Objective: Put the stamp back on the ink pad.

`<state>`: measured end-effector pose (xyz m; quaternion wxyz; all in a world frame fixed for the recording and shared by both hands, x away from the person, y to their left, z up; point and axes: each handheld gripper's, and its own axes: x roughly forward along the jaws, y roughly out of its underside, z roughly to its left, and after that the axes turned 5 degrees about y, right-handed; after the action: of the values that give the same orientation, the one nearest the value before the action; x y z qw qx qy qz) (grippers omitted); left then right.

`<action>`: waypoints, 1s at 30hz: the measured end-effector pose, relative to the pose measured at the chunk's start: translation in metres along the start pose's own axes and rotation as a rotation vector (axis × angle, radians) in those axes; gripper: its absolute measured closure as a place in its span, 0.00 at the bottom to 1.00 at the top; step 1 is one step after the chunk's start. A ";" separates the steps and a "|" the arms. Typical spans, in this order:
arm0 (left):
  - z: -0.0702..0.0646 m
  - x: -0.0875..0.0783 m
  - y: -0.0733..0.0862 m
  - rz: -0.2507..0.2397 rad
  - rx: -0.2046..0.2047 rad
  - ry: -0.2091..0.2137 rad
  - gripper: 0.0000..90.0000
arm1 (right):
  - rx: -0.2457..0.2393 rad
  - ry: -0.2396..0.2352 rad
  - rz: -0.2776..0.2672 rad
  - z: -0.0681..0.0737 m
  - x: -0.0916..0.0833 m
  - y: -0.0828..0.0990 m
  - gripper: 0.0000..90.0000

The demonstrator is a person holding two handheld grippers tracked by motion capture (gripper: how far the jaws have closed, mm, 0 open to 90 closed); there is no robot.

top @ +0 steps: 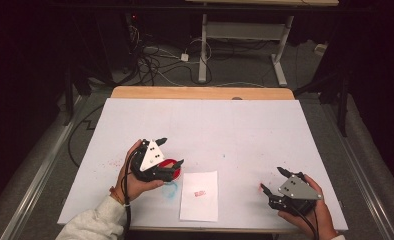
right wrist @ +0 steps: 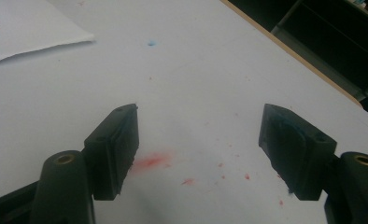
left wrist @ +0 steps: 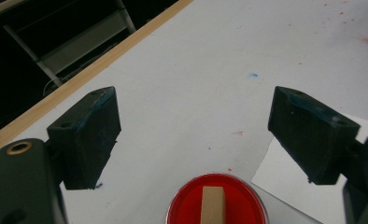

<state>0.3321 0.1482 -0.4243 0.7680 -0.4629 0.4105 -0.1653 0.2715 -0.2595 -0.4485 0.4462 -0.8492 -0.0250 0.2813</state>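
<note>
A: Red ink pad (left wrist: 215,199) with wooden stamp (left wrist: 212,205) sits below the left gripper (left wrist: 194,135), jaws wide, nothing held.
B: Right gripper (right wrist: 198,149) idle, likewise spread. Next, I'd judge: grasp stamp, press onto paper (top: 199,196).

Both grippers are black — the left gripper (top: 168,151) and right gripper (top: 273,180) each carry a grey three-cornered plate. Black cables trail back. The left arm wears a white sleeve (top: 92,224) — plus an orange wristband (top: 116,195).

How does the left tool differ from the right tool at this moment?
The left tool hovers over the red ink pad, which has a wooden stamp on it; the right tool has bare, red-stained table beneath. The left sits beside the paper, the right farther off. Both stand open and empty.
</note>
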 end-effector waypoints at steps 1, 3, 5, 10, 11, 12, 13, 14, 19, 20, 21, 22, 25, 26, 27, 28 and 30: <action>0.000 -0.001 0.000 -0.001 0.004 0.000 0.18 | 0.005 0.000 -0.003 0.000 0.000 0.000 0.33; -0.001 -0.002 0.000 -0.001 0.007 0.000 0.18 | 0.006 0.000 -0.011 0.000 -0.001 -0.001 0.33; -0.002 -0.003 0.001 0.004 0.016 0.001 0.18 | 0.008 -0.002 -0.018 0.001 -0.003 -0.002 0.33; -0.004 -0.006 0.002 0.021 0.048 0.002 0.18 | 0.016 -0.001 -0.029 0.001 -0.004 -0.003 0.33; -0.005 -0.006 0.002 0.017 0.047 -0.002 0.18 | 0.017 -0.001 -0.032 0.001 -0.005 -0.003 0.33; -0.005 -0.007 0.002 0.018 0.046 -0.001 0.18 | 0.019 0.000 -0.034 0.001 -0.005 -0.003 0.33; -0.006 -0.008 0.003 0.020 0.046 -0.004 0.18 | 0.020 0.000 -0.036 0.001 -0.005 -0.004 0.33; -0.006 -0.008 0.003 0.023 0.051 -0.004 0.18 | 0.021 0.001 -0.039 0.001 -0.006 -0.004 0.33; -0.006 -0.012 0.004 0.030 0.055 0.002 0.18 | 0.034 0.000 -0.057 0.000 -0.008 -0.004 0.32; -0.006 -0.013 0.005 0.037 0.060 0.003 0.18 | 0.034 0.002 -0.060 0.000 -0.008 -0.005 0.32; -0.007 -0.013 0.005 0.039 0.062 -0.001 0.18 | 0.036 0.005 -0.063 0.000 -0.008 -0.005 0.31; -0.007 -0.013 0.006 0.040 0.061 0.002 0.18 | 0.037 0.006 -0.065 0.000 -0.008 -0.005 0.31; -0.008 -0.015 0.007 0.047 0.068 0.001 0.18 | 0.042 0.011 -0.073 0.000 -0.009 -0.005 0.30; -0.007 -0.017 0.007 0.052 0.069 0.005 0.18 | 0.042 0.012 -0.079 -0.001 -0.009 -0.005 0.29; -0.007 -0.018 0.008 0.050 0.068 0.001 0.18 | 0.045 0.012 -0.082 -0.001 -0.009 -0.005 0.29; -0.007 -0.019 0.008 0.050 0.066 -0.002 0.18 | 0.051 0.021 -0.082 -0.001 -0.009 -0.005 0.28; -0.007 -0.021 0.009 0.047 0.062 -0.001 0.18 | 0.058 0.028 -0.084 -0.001 -0.009 -0.006 0.23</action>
<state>0.3129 0.1626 -0.4237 0.7860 -0.4291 0.4154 -0.1595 0.2653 -0.2595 -0.4395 0.4822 -0.8381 -0.0463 0.2509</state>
